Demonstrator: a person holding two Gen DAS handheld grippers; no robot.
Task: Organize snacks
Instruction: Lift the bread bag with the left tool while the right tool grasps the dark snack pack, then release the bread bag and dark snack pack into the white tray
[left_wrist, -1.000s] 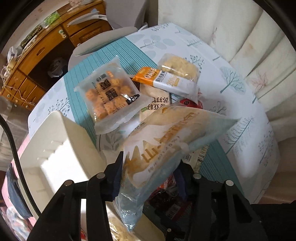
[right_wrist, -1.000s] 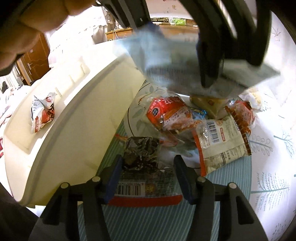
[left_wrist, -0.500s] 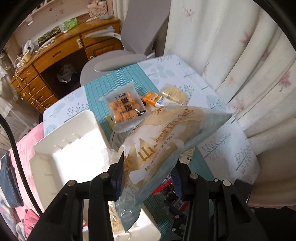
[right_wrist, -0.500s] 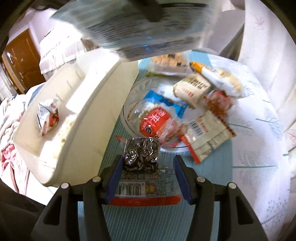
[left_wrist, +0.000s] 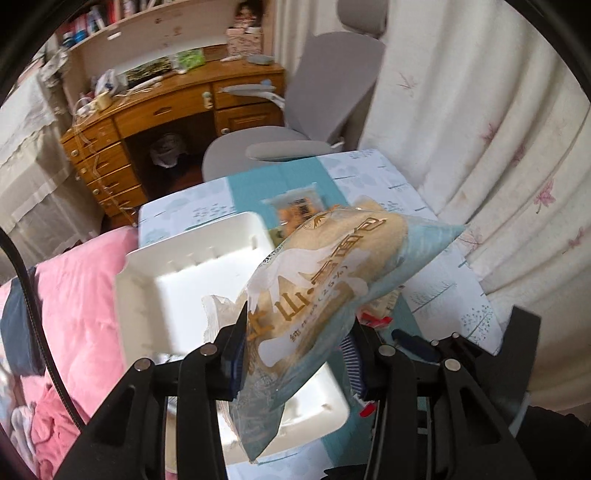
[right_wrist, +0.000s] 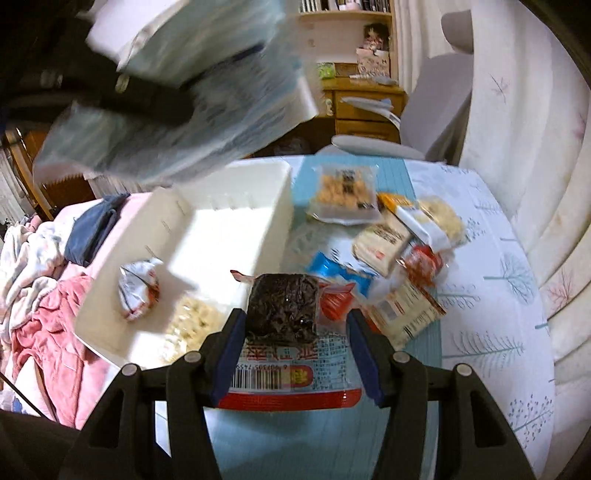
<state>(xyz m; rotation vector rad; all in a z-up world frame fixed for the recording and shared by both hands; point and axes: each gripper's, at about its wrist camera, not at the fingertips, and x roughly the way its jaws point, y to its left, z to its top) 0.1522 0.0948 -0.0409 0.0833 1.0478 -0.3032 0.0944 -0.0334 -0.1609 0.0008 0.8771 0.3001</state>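
Note:
My left gripper is shut on a pale blue bread packet, which hangs tilted in the air over the white bin. The right wrist view shows that same packet blurred at the upper left. My right gripper is shut on a dark seaweed packet with a clear barcode wrapper, held above the near corner of the bin. A small red-and-white packet and a pale snack lie in the bin.
Several loose snack packets are piled on the tree-print table, an orange-cube bag the farthest. Pink bedding lies left of the bin. A grey chair and a wooden desk stand beyond; a curtain hangs on the right.
Both grippers have risen. The left carried the bread packet up and left, from above the snack pile to over the bin. The right lifted the seaweed packet off the table.

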